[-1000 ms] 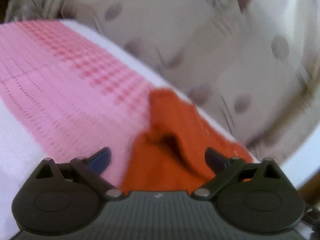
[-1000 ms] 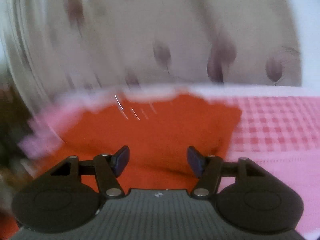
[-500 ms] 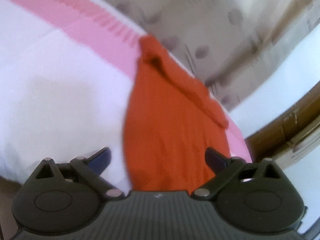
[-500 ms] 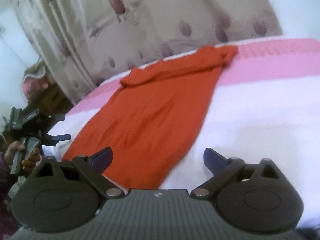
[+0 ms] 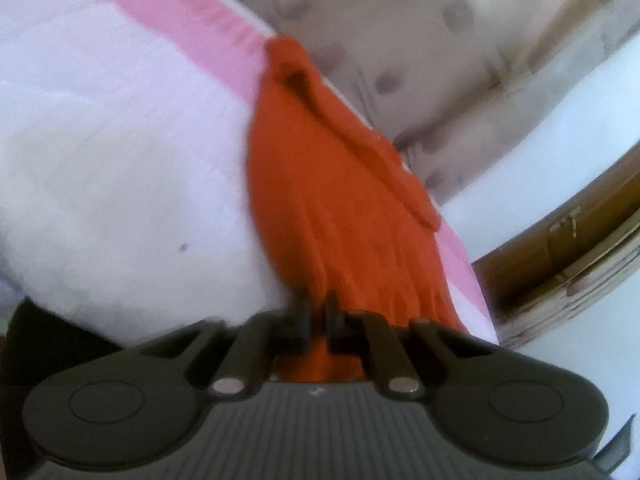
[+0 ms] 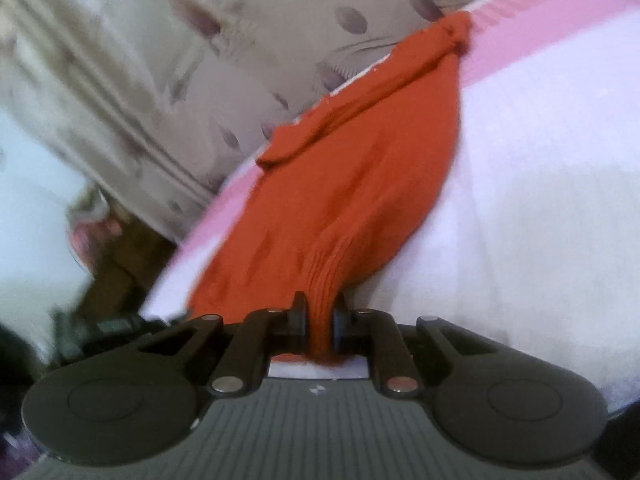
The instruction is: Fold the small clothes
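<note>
An orange garment [image 5: 320,200] lies stretched along the edge of a bed with a white and pink cover [image 5: 120,160]. Its far end is folded over in a thick band. My left gripper [image 5: 318,316] is shut on the garment's near hem at one corner. In the right wrist view the same garment [image 6: 360,168] runs away from me, and my right gripper [image 6: 320,320] is shut on its near hem, the cloth bunched in ridges between the jaws.
Beige patterned curtains [image 5: 440,40] hang behind the bed. Brown wooden furniture [image 5: 568,264] stands to the right in the left wrist view. The bed cover [image 6: 540,200] spreads to the right of the garment in the right wrist view. Dark clutter [image 6: 100,280] sits low left.
Both grippers were open over the garment; they have pulled back to its near hem and closed on it. The cloth is now bunched and pulled taut at each grip.
</note>
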`<act>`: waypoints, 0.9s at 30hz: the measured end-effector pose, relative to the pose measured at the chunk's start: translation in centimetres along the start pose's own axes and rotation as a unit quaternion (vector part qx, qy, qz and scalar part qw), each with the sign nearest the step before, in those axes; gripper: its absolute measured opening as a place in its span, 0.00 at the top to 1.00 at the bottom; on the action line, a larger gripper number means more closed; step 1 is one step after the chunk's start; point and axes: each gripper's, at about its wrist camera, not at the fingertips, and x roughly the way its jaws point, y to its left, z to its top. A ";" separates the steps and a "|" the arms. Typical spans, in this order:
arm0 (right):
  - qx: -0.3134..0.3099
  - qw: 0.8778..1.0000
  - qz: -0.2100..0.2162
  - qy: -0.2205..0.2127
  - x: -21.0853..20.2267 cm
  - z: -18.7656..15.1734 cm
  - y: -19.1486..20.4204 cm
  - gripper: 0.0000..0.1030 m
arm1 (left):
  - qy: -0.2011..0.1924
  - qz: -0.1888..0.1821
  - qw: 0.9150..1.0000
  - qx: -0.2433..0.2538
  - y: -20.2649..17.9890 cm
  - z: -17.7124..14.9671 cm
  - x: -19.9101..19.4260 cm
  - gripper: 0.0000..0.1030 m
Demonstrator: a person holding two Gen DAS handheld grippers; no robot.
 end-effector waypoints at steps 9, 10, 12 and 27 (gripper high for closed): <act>0.053 0.996 0.052 -0.054 -3.5 0.9 -0.3 0.86 | -0.056 0.016 0.996 0.071 -2.3 0.5 -1.3 0.93; 0.050 0.996 0.043 -0.053 -3.6 0.8 -0.7 0.86 | -0.046 0.023 0.996 0.078 -2.4 0.5 -1.0 0.93; 0.040 0.998 0.023 -0.042 -3.3 0.5 -1.2 0.86 | -0.038 0.050 0.993 0.097 -2.5 0.4 -0.6 0.93; -0.039 0.999 -0.032 0.007 1.8 0.7 1.4 0.32 | -0.008 0.130 0.976 0.178 -4.4 -0.7 1.5 0.91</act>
